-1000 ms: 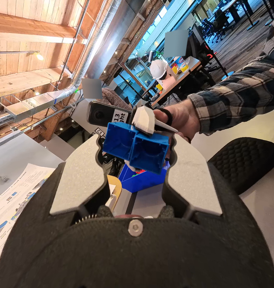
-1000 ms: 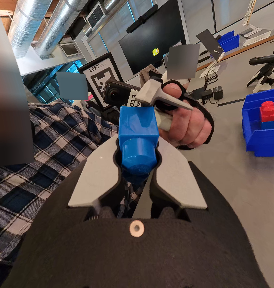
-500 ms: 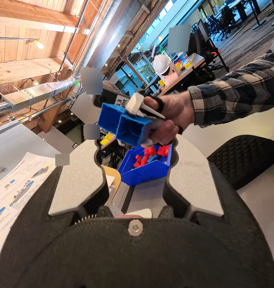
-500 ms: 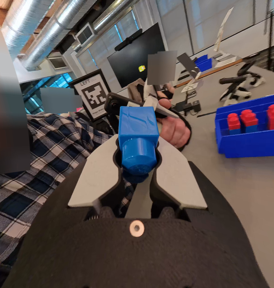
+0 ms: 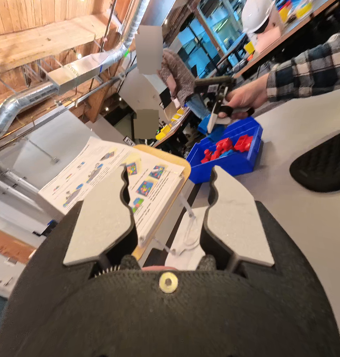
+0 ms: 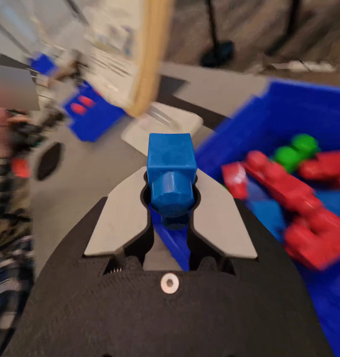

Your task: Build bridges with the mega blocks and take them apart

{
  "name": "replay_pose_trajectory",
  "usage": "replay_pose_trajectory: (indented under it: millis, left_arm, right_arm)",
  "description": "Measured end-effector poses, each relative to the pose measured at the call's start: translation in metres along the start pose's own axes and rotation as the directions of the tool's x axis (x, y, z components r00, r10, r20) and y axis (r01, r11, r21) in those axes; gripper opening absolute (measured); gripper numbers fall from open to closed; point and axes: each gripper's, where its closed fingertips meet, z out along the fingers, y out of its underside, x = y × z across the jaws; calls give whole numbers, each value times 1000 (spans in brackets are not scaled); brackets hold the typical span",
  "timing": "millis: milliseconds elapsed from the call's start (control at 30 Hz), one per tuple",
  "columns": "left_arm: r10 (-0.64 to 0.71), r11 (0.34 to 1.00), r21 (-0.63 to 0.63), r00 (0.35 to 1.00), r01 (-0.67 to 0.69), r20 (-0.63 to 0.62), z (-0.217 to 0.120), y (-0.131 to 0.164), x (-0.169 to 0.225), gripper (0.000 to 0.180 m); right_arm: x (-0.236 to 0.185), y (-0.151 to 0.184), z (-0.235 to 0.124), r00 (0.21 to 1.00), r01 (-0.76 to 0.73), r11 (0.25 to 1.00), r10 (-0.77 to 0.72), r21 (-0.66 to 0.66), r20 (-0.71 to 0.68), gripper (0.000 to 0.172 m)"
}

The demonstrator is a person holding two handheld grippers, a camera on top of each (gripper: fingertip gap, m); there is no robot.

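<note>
Right claw [image 6: 170,190] clamps your blue mega block [image 6: 171,154] by its stud beside the blue bin [image 6: 261,119]; left claw [image 5: 169,179] gapes wide, bare, over the counter [image 5: 300,222].

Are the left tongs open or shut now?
Open. The left tongs stand wide apart with nothing between the fingers; only the paper sheets and table show through the gap.

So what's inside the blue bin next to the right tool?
The blue bin holds red blocks lying jumbled, two green studs behind them and some lighter blue block beneath. Whatever lies under the red pile is covered, and motion blur hides finer detail.
</note>
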Motion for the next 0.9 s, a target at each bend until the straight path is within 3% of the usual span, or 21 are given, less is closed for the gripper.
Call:
replay_pose_trajectory:
  millis: [33,67,100,167,400,567,767,900]
  left_arm:
    - [-1,1000,-28,1000,1,10,-5,7,-4,79]
    - [-4,998,-56,1000,6,21,-9,13,-9,80]
    - [-6,997,-81,999,9,32,-14,20,-14,80]
    - [-2,992,-123,998,9,59,-25,32,-24,80]
    - [7,940,-341,993,32,114,-66,90,-57,79]
    - [17,835,-549,998,22,67,-101,157,-73,73]
    - [-75,624,-780,989,-55,-130,-138,248,-70,65]
    - [-143,499,-857,963,-129,-228,-161,288,-65,56]
  right_arm:
    - [27,14,-1,994,-28,998,21,-65,-105,41]
    - [48,24,-2,981,-56,994,37,-94,-188,58]
    - [63,29,-3,970,-74,992,49,-98,-238,70]
    - [78,34,-9,948,-81,991,43,-108,-315,79]
    - [8,-3,-24,965,74,997,-63,34,-255,73]
    - [-46,1,-21,977,137,989,-127,47,-170,66]
    - [-84,16,-8,983,163,986,-161,23,-92,65]
    - [-97,24,0,985,163,986,-162,13,-59,65]
